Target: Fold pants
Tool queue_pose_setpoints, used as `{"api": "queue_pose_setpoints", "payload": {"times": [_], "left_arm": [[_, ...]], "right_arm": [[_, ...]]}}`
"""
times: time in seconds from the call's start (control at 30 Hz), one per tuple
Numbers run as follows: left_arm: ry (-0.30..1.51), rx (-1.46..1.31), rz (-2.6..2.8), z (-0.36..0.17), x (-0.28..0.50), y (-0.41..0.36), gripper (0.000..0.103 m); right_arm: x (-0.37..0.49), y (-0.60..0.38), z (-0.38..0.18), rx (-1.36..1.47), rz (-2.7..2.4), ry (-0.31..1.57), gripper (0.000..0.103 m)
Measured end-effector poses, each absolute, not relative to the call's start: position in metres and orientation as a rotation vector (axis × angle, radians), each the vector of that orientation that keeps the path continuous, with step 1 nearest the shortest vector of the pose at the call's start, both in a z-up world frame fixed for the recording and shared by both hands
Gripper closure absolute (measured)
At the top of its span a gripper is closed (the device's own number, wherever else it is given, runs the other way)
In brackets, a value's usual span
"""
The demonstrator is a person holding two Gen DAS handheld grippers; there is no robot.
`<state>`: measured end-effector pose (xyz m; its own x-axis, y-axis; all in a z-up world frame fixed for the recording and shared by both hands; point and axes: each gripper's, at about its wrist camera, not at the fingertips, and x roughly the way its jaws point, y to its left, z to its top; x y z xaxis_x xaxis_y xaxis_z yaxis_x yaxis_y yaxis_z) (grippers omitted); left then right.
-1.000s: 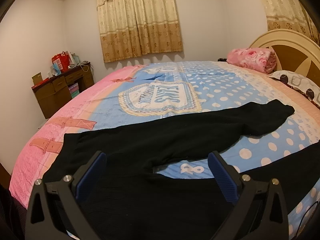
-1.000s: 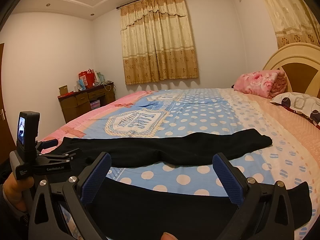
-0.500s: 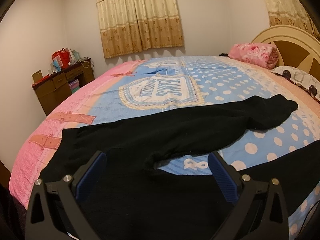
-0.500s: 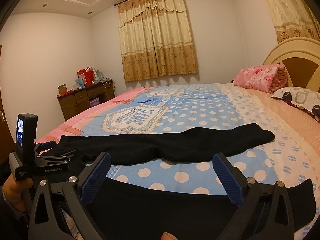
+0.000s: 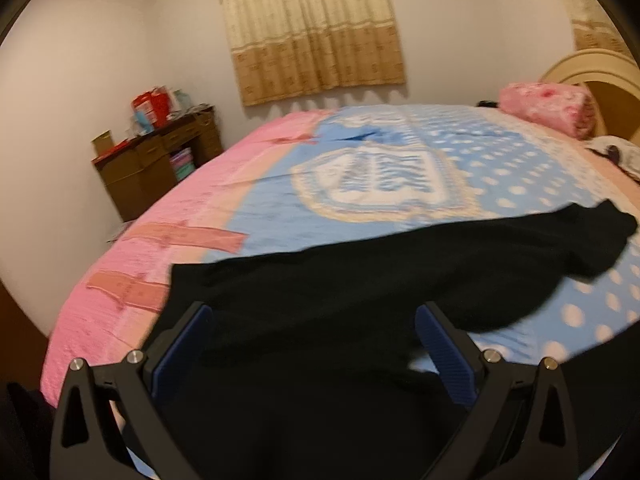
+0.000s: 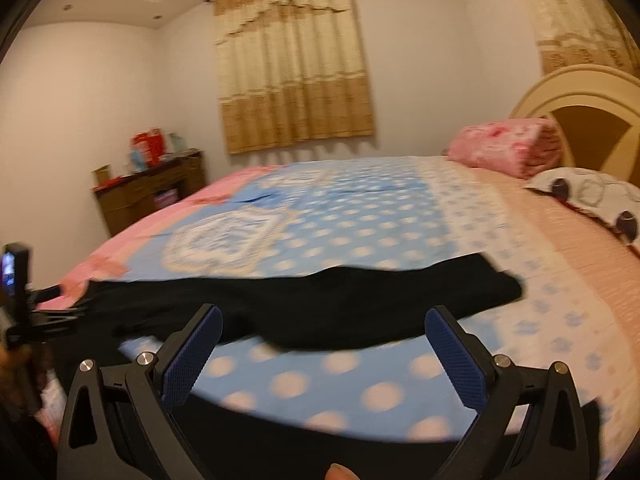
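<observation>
black pants [image 5: 360, 292] lie spread on the bed [image 5: 280, 208], waist end toward the near left edge, one leg stretching right toward the headboard [image 6: 576, 120]. the left gripper [image 5: 316, 344] hangs just over the waist, fingers spread wide, gripping nothing. the right gripper [image 6: 320, 344] hovers over the dotted cover between the two legs, fingers also parted and empty. the near leg is cut off by the frame bottom. beyond the pants the cover runs open to the curtains [image 6: 292, 76]. both views are blurred; the desk [image 5: 160, 160] clutter is hard to read.
</observation>
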<state>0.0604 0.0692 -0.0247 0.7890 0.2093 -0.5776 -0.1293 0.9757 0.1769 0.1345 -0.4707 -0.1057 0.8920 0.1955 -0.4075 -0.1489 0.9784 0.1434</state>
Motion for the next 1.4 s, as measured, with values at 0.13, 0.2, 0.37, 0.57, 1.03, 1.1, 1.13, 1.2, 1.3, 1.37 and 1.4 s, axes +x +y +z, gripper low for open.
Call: {"api": "queue_pose_setpoints", "payload": {"times": [0.13,0.2,0.37,0.57,1.03,1.1,1.13,1.2,1.3,1.37,1.4], "left_arm": [[0.655,0.122,0.235,-0.022,0.089,0.094,0.000],[0.658,0.123,0.254,-0.022,0.103,0.100,0.000],[0.703,0.122,0.263,-0.032,0.135,0.106,0.000],[0.756,0.115,0.245,-0.048,0.168,0.099,0.000],[0.815,0.145,0.328,-0.060,0.181,0.140,0.000],[0.818,0.148,0.342,-0.060,0.178,0.149,0.000],[0.820,0.146,0.350,-0.059,0.175,0.155,0.000],[0.815,0.140,0.357,-0.057,0.171,0.163,0.000],[0.817,0.135,0.366,-0.055,0.165,0.177,0.000],[0.822,0.126,0.360,-0.054,0.162,0.185,0.000],[0.828,0.112,0.356,-0.054,0.160,0.190,0.000]], "right_arm": [[0.178,-0.525,-0.102,0.131,0.069,0.487,0.001],[0.200,-0.551,-0.104,0.152,0.025,0.525,0.001],[0.267,-0.609,-0.123,0.224,-0.039,0.656,0.001],[0.335,-0.651,-0.150,0.270,-0.063,0.780,0.001],[0.425,-0.668,-0.201,0.332,0.084,0.958,0.016],[0.428,-0.660,-0.202,0.278,0.077,0.967,0.016],[0.428,-0.659,-0.202,0.272,0.079,0.971,0.016],[0.426,-0.658,-0.201,0.287,0.116,0.973,0.027],[0.422,-0.655,-0.199,0.299,0.194,0.980,0.057],[0.421,-0.656,-0.200,0.294,0.184,0.984,0.074],[0.421,-0.656,-0.201,0.293,0.174,0.981,0.085]]}}
